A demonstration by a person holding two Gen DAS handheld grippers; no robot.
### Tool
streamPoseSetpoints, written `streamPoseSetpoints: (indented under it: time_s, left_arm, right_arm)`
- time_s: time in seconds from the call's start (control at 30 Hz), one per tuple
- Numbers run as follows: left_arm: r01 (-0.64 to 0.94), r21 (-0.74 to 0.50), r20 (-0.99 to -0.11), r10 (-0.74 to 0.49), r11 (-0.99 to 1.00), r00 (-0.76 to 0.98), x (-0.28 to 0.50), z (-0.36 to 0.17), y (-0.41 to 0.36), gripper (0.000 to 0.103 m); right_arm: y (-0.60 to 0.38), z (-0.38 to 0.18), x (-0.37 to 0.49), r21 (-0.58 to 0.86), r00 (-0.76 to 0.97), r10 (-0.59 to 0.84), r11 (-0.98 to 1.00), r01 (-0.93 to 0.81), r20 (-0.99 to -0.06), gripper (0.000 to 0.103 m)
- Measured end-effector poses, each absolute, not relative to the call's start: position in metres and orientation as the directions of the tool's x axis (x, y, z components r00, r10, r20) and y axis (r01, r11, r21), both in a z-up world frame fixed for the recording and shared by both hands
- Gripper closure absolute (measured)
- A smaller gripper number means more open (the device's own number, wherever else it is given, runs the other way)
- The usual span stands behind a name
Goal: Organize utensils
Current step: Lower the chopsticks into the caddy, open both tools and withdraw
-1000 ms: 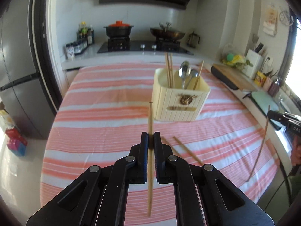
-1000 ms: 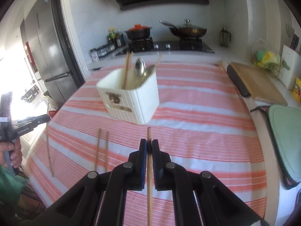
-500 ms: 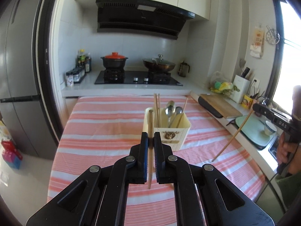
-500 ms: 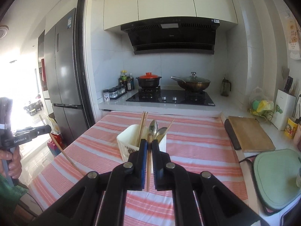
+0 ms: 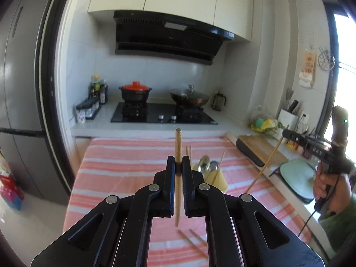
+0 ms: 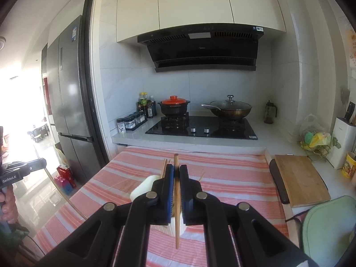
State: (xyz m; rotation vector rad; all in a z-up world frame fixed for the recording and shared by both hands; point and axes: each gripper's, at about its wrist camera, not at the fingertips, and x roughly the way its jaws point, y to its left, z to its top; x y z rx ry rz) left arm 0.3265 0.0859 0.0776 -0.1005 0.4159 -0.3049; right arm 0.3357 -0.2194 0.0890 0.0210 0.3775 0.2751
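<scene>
Left claw (image 5: 178, 166) clamped shut, chopstick (image 5: 178, 155) being held upright between pads. Right claw (image 6: 176, 173) likewise being kept closed on second chopstick (image 6: 176, 200). Utensil holder (image 5: 217, 176) just beyond, below claws, on desk (image 5: 124, 155).

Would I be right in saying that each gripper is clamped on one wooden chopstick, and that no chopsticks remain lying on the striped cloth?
Not quite. Each gripper does clamp one chopstick: the left gripper holds its chopstick, and the right gripper holds its chopstick. But two loose chopsticks lie on the striped cloth, as the left wrist view shows.
</scene>
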Motion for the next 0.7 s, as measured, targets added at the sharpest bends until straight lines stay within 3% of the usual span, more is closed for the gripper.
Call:
streamPoseSetpoints:
  time_s: [0.2,0.4,0.57,0.7]
  left_arm:
    - [0.263,-0.185,-0.363,-0.314,0.947,0.877,0.398,0.087,0.06,0.099]
    - [0.254,-0.186,-0.442,-0.312,0.949,0.841,0.457,0.052,0.033,0.099]
    - [0.249,-0.192,-0.539,-0.314,0.949,0.781,0.492,0.01,0.017,0.099]
    - [0.234,-0.187,-0.617,-0.3,0.954,0.727,0.513,-0.021,0.004,0.098]
  right_arm:
    - [-0.203,0.106,0.381,0.062,0.908,0.279,0.96,-0.273,-0.313,0.097]
    - [-0.189,0.091,0.421,0.076,0.898,0.304,0.952,-0.296,-0.318,0.097]
    - [-0.175,0.051,0.456,0.094,0.845,0.326,0.944,-0.317,-0.423,0.097]
    - [-0.166,0.004,0.495,0.158,0.746,0.353,0.934,-0.322,-0.564,0.097]
